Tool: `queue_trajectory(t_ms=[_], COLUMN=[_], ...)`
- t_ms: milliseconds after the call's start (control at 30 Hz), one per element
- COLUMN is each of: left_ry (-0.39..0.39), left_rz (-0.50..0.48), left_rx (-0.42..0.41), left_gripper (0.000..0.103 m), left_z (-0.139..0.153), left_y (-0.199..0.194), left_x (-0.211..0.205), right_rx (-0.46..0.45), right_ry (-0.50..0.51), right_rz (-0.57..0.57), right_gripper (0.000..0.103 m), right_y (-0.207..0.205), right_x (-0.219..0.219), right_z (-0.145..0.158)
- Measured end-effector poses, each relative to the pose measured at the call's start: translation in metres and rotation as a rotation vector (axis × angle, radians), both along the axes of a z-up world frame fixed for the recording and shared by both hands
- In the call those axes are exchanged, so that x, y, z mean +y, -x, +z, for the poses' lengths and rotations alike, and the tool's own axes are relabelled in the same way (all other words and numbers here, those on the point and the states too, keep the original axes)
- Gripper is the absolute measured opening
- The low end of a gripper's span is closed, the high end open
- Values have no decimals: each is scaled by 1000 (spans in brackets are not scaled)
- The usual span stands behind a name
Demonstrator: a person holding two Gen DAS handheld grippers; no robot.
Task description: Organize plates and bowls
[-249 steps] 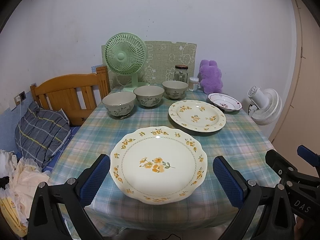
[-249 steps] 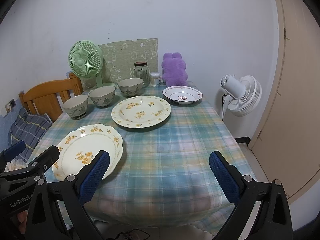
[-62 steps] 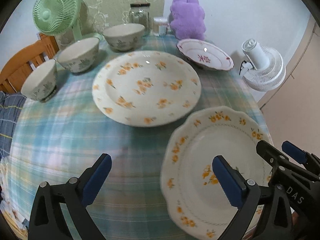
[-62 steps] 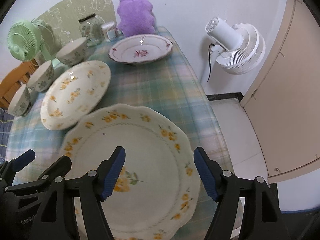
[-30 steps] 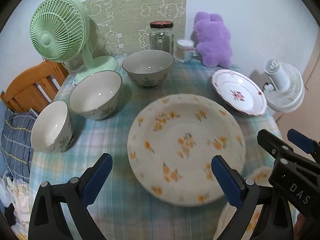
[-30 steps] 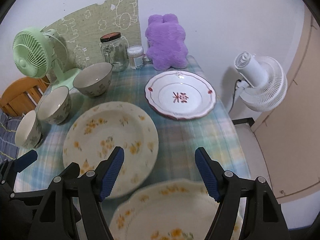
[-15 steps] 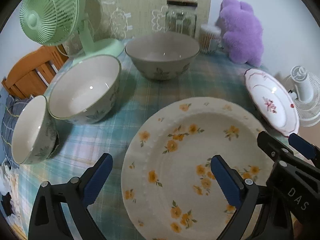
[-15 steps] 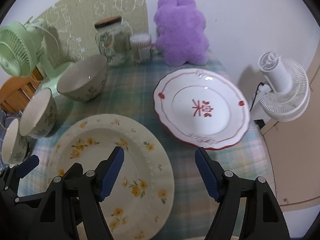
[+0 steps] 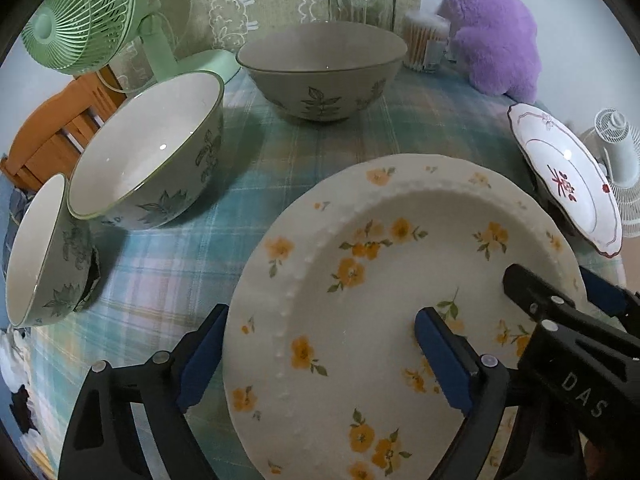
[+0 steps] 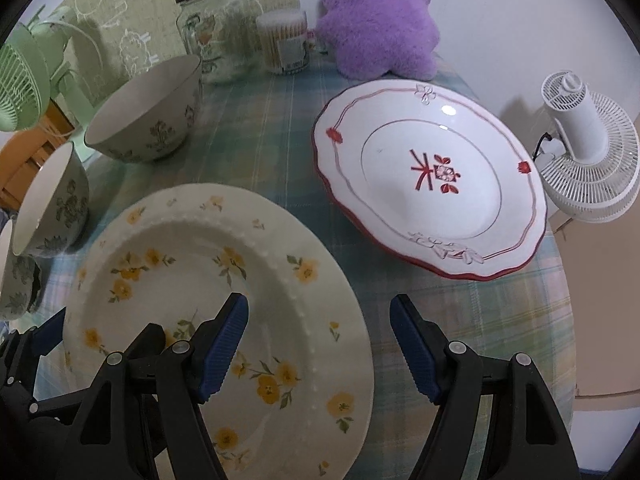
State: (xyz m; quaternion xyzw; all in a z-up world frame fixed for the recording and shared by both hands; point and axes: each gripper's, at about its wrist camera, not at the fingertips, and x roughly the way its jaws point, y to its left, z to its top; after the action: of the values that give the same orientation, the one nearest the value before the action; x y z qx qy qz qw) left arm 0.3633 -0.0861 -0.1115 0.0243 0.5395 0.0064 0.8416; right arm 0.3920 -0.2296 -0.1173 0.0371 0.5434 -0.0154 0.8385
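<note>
A cream plate with yellow flowers and a beaded rim [image 9: 384, 280] [image 10: 192, 264] lies on the checked tablecloth and fills the lower part of both views. My left gripper [image 9: 320, 360] straddles the plate's left rim, one finger outside it and the other over the well. Its jaws are closing, and the pads do not press on the plate. My right gripper [image 10: 318, 348] stands open across the plate's right rim, with its right finger over the cloth. A white plate with red trim [image 10: 432, 184] [image 9: 568, 184] sits to the right. Three leaf-patterned bowls [image 9: 320, 76] [image 9: 148, 152] [image 9: 40, 252] line the left.
At the back stand a green fan [image 9: 76, 16], a glass jar [image 10: 212, 24], a tub of cotton swabs [image 10: 284, 40] and a purple plush toy [image 10: 376, 16]. A white fan [image 10: 588, 148] stands beyond the table's right edge, and a wooden chair [image 9: 52, 140] on the left.
Both grippers came down and forward onto the beaded yellow-flower plate, which now fills the views. The left jaws have narrowed a little. The scalloped plate at the bottom has left the view.
</note>
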Motion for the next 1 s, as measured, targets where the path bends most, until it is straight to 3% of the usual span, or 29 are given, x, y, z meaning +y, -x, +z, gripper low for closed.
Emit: queue_trajectory(t_ms=[233, 367, 1000], left_ry=[8, 6, -19], left_rz=[-28, -29, -21], left_rx=[13, 22, 45], left_gripper=[92, 87, 86], left_z=[0, 2, 5], left_y=[3, 6, 27], left_x=[0, 2, 20], right_rx=[20, 17, 60], right_ry=[-38, -10, -35], right_rz=[20, 23, 136], right_gripper=[75, 75, 70], right_y=[2, 2, 9], right_x=[8, 15, 36], right_z=[-3, -4, -6])
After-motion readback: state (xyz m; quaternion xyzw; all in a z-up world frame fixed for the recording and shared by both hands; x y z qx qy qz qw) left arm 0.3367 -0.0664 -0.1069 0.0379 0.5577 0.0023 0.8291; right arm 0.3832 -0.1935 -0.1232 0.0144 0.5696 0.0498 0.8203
